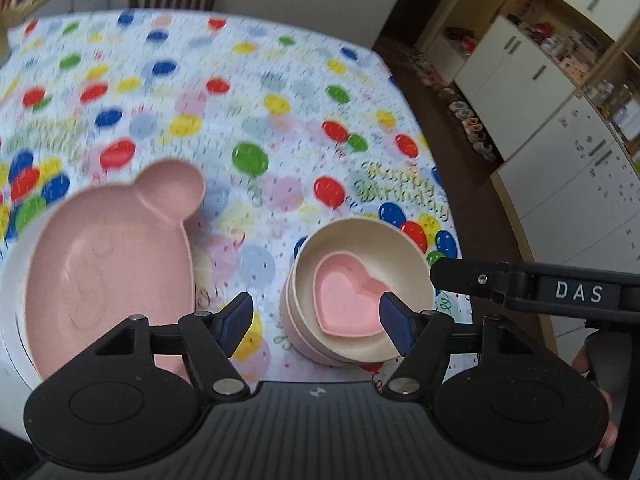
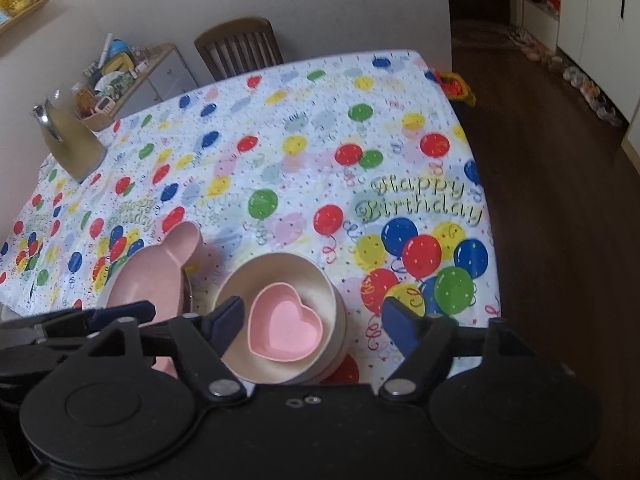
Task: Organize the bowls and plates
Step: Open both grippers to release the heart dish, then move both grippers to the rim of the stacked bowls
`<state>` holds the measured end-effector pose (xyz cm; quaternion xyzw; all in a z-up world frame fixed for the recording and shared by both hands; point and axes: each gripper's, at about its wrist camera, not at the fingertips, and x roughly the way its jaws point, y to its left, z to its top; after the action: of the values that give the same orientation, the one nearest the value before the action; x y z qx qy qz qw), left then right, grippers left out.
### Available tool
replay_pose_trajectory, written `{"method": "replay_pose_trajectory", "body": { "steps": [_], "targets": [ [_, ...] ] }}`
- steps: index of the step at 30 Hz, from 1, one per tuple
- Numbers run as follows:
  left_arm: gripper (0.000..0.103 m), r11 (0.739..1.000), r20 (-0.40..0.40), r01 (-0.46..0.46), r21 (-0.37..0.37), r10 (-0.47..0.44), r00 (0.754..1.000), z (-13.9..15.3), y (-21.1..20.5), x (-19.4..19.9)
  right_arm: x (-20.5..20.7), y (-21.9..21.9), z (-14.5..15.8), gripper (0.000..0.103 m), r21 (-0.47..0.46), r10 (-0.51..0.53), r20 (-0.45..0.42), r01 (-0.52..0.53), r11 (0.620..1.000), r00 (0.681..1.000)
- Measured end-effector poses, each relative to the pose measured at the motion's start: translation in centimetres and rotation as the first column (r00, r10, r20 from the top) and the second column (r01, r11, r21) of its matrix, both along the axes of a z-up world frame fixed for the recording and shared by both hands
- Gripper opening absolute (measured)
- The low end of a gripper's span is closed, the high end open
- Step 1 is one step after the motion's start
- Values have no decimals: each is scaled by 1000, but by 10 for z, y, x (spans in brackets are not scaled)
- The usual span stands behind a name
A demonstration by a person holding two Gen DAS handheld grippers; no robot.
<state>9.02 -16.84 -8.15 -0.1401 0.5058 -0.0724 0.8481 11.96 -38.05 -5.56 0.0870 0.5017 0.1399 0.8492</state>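
Two piles sort by kind on my desk (image 2: 304, 152): heart-shaped bowl (image 2: 286, 326) nested in cream bowl (image 2: 276, 276); bear-shaped plate (image 1: 108, 264) apart; left hand-held gripper (image 1: 316, 322) and right hand-held gripper (image 2: 312, 324) both spread, empty.

Balloon-print "Happy Birthday" tablecloth (image 2: 280, 168) covering the table, wooden chair (image 2: 240, 46) at its far side, metal-lidded pitcher (image 2: 72, 140) on the far left corner, white cabinets (image 1: 560, 160) along dark floor (image 2: 552, 200)

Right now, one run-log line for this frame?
left gripper: open, empty | right gripper: open, empty | heart bowl: nested in cream bowl | bear plate: on white plate
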Motion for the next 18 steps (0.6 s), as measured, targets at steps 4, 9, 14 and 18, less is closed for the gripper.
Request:
{"method": "replay_pose_trajectory", "body": {
  "steps": [4,9,14,18],
  "targets": [
    [69,999,-57,-49,-8,48,997,-16,-1,1,17,-5,-22,77,4,-39,-83,39,999,996],
    [68,993,-94,-118,-31,115,989,-29,0,3,31,-3,-39,61,-19,-28,-119,26,999,993],
    [53,985,-119,-170,-31,166,979,-40,0,5,42,2,-49,42,-38,-12,-137,6,999,991],
    [42,983,-137,-182,-16,178,974,-45,-2,7,47,9,-52,29,-64,19,-135,-27,998,991]
  ]
}}
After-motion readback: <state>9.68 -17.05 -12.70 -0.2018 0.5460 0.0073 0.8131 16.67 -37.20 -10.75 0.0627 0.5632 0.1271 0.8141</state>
